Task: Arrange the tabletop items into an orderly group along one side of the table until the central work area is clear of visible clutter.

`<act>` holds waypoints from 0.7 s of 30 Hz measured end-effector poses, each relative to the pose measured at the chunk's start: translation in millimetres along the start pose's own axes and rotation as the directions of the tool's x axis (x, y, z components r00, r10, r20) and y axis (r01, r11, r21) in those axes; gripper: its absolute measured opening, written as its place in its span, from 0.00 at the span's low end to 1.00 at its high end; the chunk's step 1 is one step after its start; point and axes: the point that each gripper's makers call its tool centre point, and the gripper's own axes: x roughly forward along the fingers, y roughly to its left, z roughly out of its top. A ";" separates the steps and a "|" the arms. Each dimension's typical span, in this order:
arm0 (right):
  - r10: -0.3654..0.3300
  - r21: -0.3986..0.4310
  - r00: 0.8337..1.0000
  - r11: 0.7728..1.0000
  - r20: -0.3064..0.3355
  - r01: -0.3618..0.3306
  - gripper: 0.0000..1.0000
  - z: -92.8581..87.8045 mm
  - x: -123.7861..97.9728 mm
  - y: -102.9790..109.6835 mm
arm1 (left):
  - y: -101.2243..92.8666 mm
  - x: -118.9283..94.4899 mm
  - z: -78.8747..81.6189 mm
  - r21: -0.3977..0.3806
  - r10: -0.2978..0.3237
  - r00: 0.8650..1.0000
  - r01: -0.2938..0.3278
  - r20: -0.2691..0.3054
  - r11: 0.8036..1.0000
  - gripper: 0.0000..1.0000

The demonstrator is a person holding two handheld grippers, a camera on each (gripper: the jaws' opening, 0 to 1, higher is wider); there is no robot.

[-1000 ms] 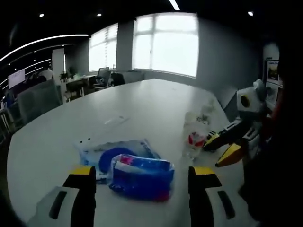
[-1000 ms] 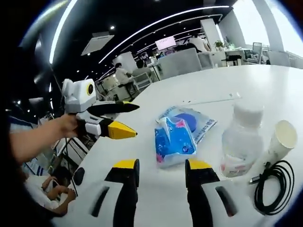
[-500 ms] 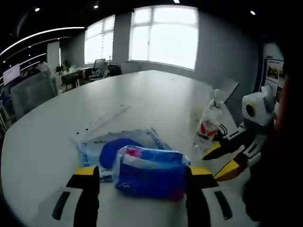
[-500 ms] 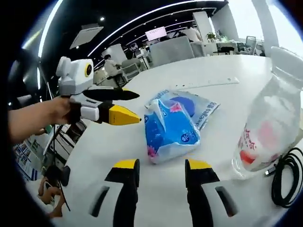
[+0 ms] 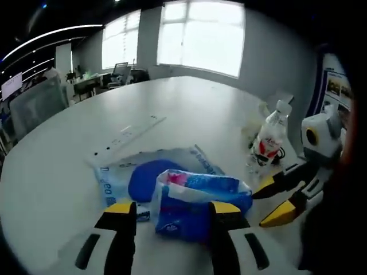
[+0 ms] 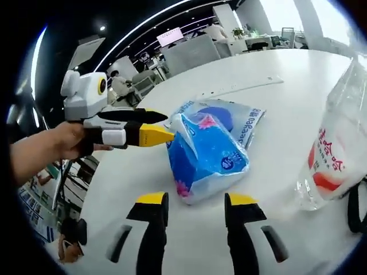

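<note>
- Jaws of left gripper (image 5: 171,216) sit apart w/ yellow tips either side of soft blue plastic tissue pack (image 5: 198,201); tips right at pack's sides, can't tell if they press it yet.
- From right gripper view, same left gripper (image 6: 153,127) comes in from the left, held by a person's hand (image 6: 67,140); yellow lower tip touches the pack's (image 6: 207,157) left upper corner, black upper jaw above it.
- Right gripper (image 6: 192,201) jaws wide apart, holding nothing; tissue pack lies just ahead of them on the white tabletop (image 6: 287,86).
- In left gripper view, right gripper (image 5: 285,195) shows at right edge, jaws parted, near the pack's right end.
- Flat clear wrapper w/ blue round print (image 5: 135,175) lies under/behind tissue pack, touching it; also seen in right gripper view (image 6: 232,117) beyond the pack.
- Clear plastic water bottle w/ red-white label and white cap (image 5: 268,140) stands upright to the right of the pack, apart from it; in right gripper view it (image 6: 335,154) looms at right edge, tilted by the lens.
- Black cable (image 6: 354,200) lies at bottle's base, far right.
- Long white power strip (image 5: 129,134) lies on table beyond the wrapper, apart from it.
- Bright windows (image 5: 200,37) at far wall; office desks and chairs (image 6: 195,51) in backgrnd.
</note>
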 end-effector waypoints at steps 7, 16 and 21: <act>-0.031 0.006 1.000 1.000 -0.008 0.031 0.31 -0.1 10.6 -2.8 | 6.0 8.9 -6.8 0.030 -0.021 0.999 0.022 -0.049 0.999 0.35; -0.040 0.028 0.999 0.999 -0.035 0.041 0.12 -5.3 15.5 -9.3 | 7.3 17.8 -19.0 0.048 -0.062 0.994 0.067 -0.094 0.997 0.14; -0.036 0.036 0.998 0.999 -0.054 0.038 0.03 -8.9 17.0 -10.7 | 11.9 18.9 -23.1 0.054 -0.045 0.993 0.051 -0.108 0.997 0.04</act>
